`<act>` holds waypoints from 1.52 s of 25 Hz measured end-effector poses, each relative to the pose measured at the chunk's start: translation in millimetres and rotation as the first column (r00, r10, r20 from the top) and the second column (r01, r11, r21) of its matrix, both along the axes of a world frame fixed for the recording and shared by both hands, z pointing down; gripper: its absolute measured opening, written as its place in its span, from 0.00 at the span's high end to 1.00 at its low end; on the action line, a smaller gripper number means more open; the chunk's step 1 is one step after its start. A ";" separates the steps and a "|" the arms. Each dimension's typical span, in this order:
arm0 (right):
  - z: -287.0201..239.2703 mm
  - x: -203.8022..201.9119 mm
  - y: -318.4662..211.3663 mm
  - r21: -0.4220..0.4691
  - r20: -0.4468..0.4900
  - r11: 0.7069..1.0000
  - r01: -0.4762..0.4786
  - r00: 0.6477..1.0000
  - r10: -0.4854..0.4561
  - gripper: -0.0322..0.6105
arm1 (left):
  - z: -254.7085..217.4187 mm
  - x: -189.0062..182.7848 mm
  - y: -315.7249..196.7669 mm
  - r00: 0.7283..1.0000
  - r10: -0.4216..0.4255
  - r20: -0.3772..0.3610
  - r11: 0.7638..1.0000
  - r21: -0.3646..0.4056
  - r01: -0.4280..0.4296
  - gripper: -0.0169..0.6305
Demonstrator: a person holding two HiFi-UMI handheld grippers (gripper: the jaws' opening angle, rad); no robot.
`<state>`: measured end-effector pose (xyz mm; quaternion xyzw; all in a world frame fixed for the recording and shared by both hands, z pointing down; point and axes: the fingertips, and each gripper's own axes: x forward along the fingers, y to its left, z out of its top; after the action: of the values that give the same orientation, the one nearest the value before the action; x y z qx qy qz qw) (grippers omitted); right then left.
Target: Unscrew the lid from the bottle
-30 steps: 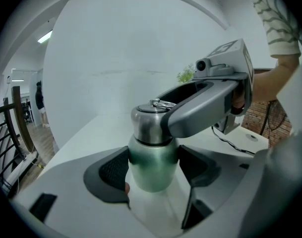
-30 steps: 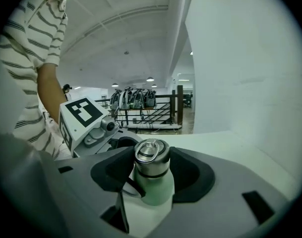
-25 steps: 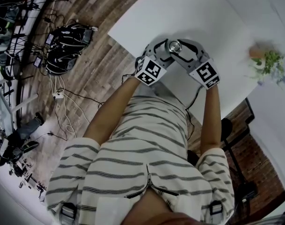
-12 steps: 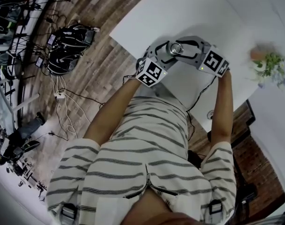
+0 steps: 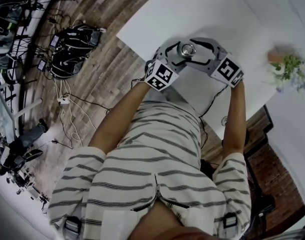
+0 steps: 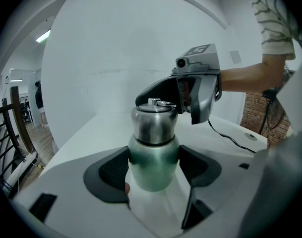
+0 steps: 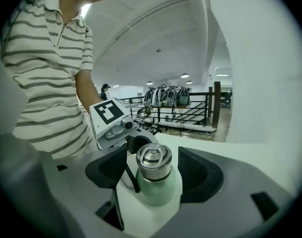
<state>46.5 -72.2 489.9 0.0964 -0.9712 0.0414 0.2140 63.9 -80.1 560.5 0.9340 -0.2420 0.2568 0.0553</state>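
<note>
A pale green bottle (image 6: 153,157) with a steel lid (image 6: 153,123) stands upright on the white table (image 5: 217,14). My left gripper (image 6: 153,168) is shut on the bottle's green body, low down. My right gripper (image 7: 154,171) reaches in from the opposite side at lid height; its jaws are opening. The lid (image 7: 153,161) sits between its dark pads (image 7: 200,172) with a gap on each side. In the head view the lid (image 5: 187,49) shows between the left gripper (image 5: 173,54) and the right gripper (image 5: 201,51).
A small potted plant (image 5: 287,66) stands at the table's right. A black cable (image 5: 212,101) runs off the near table edge beside a small round fitting (image 5: 224,121). Bags and cables (image 5: 72,49) lie on the wooden floor to the left.
The right gripper swung around the lid, its marker cube moving right and farther from me. The left gripper and the bottle stayed in place.
</note>
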 end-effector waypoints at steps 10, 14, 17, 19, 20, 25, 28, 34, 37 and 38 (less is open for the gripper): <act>-12.3 2.0 -3.4 0.125 0.144 0.845 -0.520 0.852 0.503 0.49 | 2.7 -3.2 -0.2 1.000 -0.002 0.002 1.000 0.002 0.002 0.49; -12.5 3.1 -1.4 0.094 0.193 0.738 -0.669 0.739 0.646 0.52 | 2.3 -2.9 0.8 1.000 -0.004 0.004 1.000 0.003 0.004 0.49; -4.8 1.4 -0.8 0.084 0.159 0.697 -0.712 0.700 0.696 0.51 | 2.5 -2.9 0.1 1.000 -0.009 0.008 1.000 0.002 0.009 0.49; -0.2 1.5 -2.4 0.079 0.152 0.674 -0.734 0.677 0.720 0.51 | 2.4 -3.2 0.4 1.000 -0.010 0.008 1.000 0.001 0.010 0.49; 1.4 2.4 -3.1 0.075 0.149 0.662 -0.746 0.665 0.732 0.51 | 2.4 -3.3 0.4 1.000 -0.011 0.008 1.000 0.001 0.011 0.49; 7.6 1.7 -5.7 0.067 0.131 0.633 -0.771 0.636 0.760 0.55 | 2.7 -3.0 -1.6 1.000 -0.014 0.004 1.000 0.007 0.014 0.49; 8.1 2.3 -6.6 0.083 0.125 0.623 -0.778 0.628 0.768 0.59 | 2.8 -3.4 -1.5 1.000 -0.014 0.004 1.000 0.006 0.014 0.49; 5.5 1.7 -6.8 0.087 0.124 0.635 -0.767 0.641 0.757 0.58 | 0.9 -3.9 -1.5 1.000 -0.014 0.002 1.000 0.004 0.014 0.49; 5.6 2.6 -5.7 0.078 0.130 0.649 -0.756 0.654 0.746 0.59 | 1.0 -3.1 -0.6 1.000 -0.013 0.002 1.000 0.003 0.013 0.49; 5.9 3.0 -5.6 0.076 0.133 0.659 -0.748 0.663 0.737 0.59 | 1.4 -2.9 -0.6 1.000 -0.013 0.003 1.000 0.003 0.013 0.49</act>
<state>49.5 -77.8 495.8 0.4953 -0.8565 0.0690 0.1277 61.0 -80.7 561.9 0.9322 -0.2484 0.2573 0.0553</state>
